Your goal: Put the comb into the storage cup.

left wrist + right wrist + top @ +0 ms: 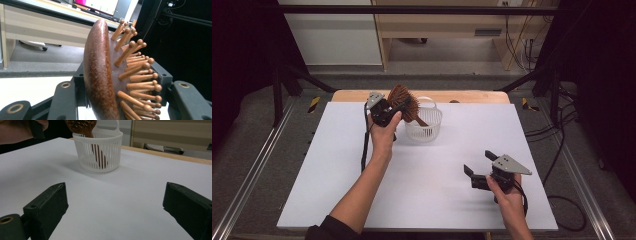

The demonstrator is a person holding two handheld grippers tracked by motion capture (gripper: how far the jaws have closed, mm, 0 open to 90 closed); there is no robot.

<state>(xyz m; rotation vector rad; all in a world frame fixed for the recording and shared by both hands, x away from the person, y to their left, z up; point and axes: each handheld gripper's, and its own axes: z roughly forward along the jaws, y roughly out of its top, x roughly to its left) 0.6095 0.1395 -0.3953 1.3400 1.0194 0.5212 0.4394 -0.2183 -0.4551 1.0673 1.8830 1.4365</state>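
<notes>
We see the left claw [399, 107] clamped on a wooden hairbrush [404, 102], its handle standing in the white basket [424, 131] at the table's [337, 175] far side. The right claw [479, 167] waits near right, jaws wide apart. We advise lowering gently before release.

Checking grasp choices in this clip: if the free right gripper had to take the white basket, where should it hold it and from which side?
Probably the top rim of the white basket, from above on its near right side: the right gripper is open, and the hairbrush leans out the left side under the left gripper.
</notes>
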